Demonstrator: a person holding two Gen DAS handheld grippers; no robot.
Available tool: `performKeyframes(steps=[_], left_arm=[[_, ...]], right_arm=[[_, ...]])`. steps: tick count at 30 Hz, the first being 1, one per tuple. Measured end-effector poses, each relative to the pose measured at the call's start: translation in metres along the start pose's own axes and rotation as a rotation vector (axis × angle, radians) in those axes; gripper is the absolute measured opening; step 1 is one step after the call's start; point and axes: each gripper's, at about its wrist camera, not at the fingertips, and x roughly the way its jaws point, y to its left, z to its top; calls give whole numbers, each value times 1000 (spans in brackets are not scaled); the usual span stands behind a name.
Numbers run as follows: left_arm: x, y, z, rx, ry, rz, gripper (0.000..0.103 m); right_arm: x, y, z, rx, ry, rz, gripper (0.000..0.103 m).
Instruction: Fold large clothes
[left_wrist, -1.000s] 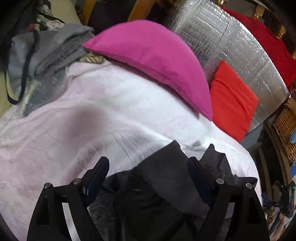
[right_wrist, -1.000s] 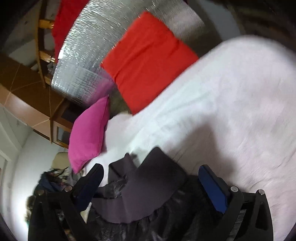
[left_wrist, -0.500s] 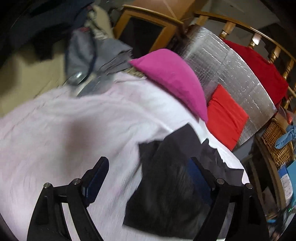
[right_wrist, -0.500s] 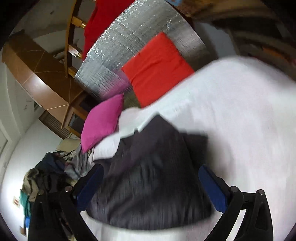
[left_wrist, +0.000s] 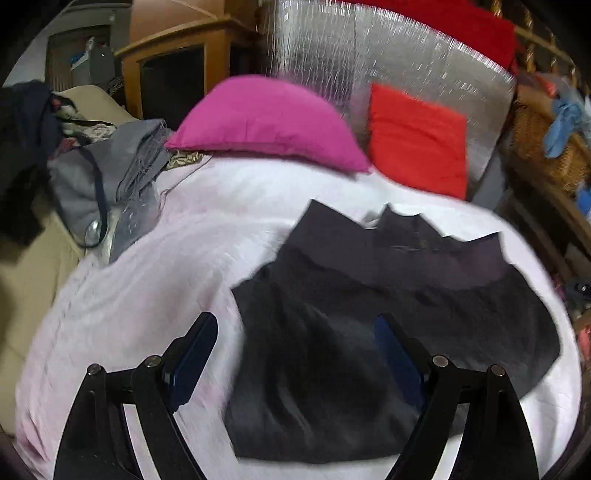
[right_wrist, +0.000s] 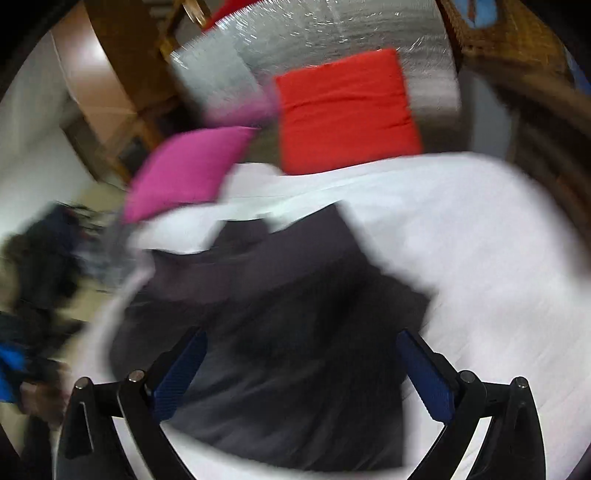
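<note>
Blue pads on the left gripper (left_wrist: 295, 354) and the right gripper (right_wrist: 301, 373) are standing wide apart and holding nothing. Both are hanging over a dark folded garment (left_wrist: 388, 314) that is lying flat on the white bed cover (left_wrist: 147, 295). Behind it, a pink pillow (left_wrist: 266, 122) and a red cushion (left_wrist: 417, 140) are leaning by a shiny silver sheet (left_wrist: 406, 62).

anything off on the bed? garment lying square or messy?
The dark garment lies askew on the white bedcover: its far edge is jagged, with uneven flaps sticking out, not a clean fold. A grey garment pile slumps over the bed's left edge beside the magenta pillow. Nothing looks spilled or damaged.
</note>
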Motion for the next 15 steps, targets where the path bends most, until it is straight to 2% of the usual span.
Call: performKeyframes(steps=[2,5,7,9,11,12,13,14,15], left_arm=[[28,6,17,13,64,-13,87],[63,8,30,39,111,-15,87],[82,5,29,67,156,-25,87],[98,-1,24,110,198,-35,87],[108,-3,21,111,206,-12,87],[114,-1,21,89,216,-27,87],[118,0,22,71,222,-41,83],[120,-1,22,70,220,-48,59],[123,-3,23,79,238,-49,22]], right_arm=[[23,-11,13,-13,50,5,103],[55,-18,25,-44,124,5,100],[71,-26,28,-32,162,-3,91],[81,-35,29,-26,189,-10,89],[91,-38,29,-27,218,-3,87],[93,-39,30,-29,226,2,83],[96,-38,31,-31,229,2,65],[98,-38,31,-31,238,6,48],[102,-37,31,-37,255,13,19]])
